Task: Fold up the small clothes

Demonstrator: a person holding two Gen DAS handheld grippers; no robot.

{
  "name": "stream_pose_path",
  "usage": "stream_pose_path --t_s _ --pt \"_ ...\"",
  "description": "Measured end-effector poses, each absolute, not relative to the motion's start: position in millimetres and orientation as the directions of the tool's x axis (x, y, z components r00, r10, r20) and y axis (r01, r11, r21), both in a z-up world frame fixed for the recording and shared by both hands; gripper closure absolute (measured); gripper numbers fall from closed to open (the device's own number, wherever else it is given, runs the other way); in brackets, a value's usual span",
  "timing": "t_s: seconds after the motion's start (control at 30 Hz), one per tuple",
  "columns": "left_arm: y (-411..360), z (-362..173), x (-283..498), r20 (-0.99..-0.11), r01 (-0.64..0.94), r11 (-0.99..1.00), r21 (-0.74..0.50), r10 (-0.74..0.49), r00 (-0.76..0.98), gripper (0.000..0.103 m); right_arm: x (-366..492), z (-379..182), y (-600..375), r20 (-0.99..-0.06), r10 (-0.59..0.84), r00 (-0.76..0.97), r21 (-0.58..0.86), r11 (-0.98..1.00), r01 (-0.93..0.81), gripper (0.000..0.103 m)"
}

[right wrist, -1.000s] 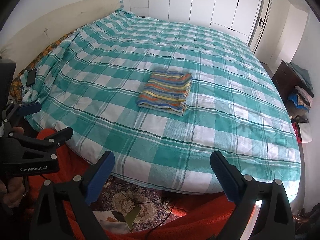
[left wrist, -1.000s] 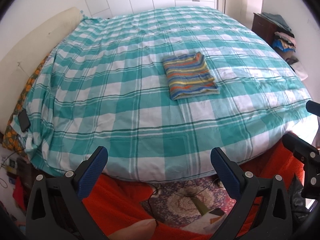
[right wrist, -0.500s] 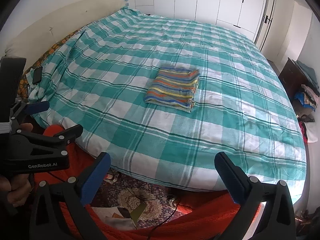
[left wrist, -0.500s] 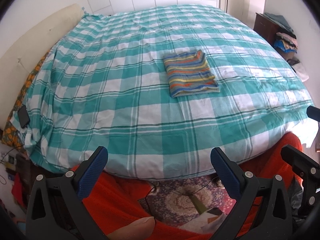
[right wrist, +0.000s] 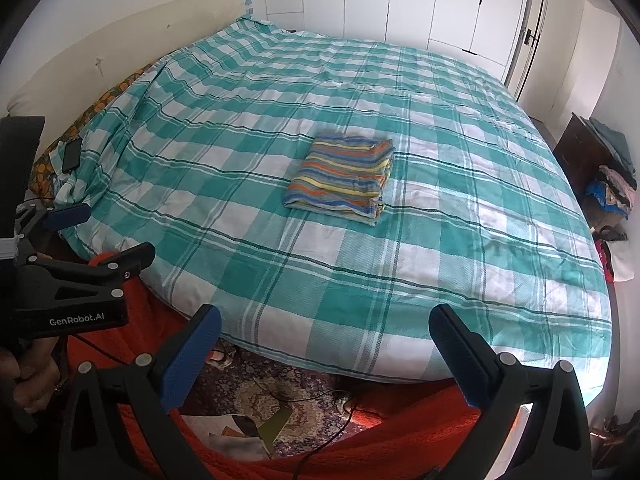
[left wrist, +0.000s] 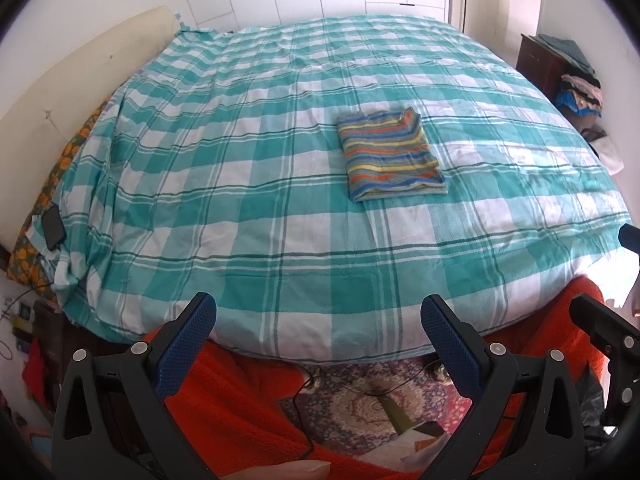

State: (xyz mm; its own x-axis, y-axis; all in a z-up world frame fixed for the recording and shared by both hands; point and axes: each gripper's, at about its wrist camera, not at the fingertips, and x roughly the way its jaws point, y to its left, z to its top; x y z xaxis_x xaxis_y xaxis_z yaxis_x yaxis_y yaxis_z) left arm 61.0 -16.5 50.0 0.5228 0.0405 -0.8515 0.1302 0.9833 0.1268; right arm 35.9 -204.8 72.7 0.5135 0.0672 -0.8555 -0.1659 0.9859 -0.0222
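Note:
A small striped garment (left wrist: 390,155) (right wrist: 343,178) lies folded into a neat rectangle near the middle of the bed (left wrist: 248,184) (right wrist: 460,240), which is covered with a teal and white checked sheet. My left gripper (left wrist: 318,314) hangs open over the bed's near edge, well short of the garment, with nothing between its blue pads. My right gripper (right wrist: 326,322) is likewise open and empty above the near edge. Each gripper shows at the side of the other's view: the left gripper (right wrist: 76,240) and the right gripper (left wrist: 608,280).
An orange-red cloth (left wrist: 240,400) (right wrist: 400,440) and a patterned rug (left wrist: 372,400) lie below the bed's edge. A phone (left wrist: 54,227) rests at the bed's left side. A dark cabinet with piled clothes (left wrist: 576,92) stands at the right. White wardrobe doors (right wrist: 400,0) are behind the bed.
Both views have shifted slightly, so the bed's near edge sits a little higher. The right jaws stand slightly wider than a second ago. The folded garment has not moved.

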Motion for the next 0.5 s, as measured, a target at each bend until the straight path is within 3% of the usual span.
stream_pose_path --t_s 0.5 --pt "-18.1 55.4 59.4 -0.839 0.121 0.984 0.128 0.043 0.543 0.001 38.6 72.2 -207.3 -0.854 0.048 0.519 -0.031 0.989 -0.142 0.000"
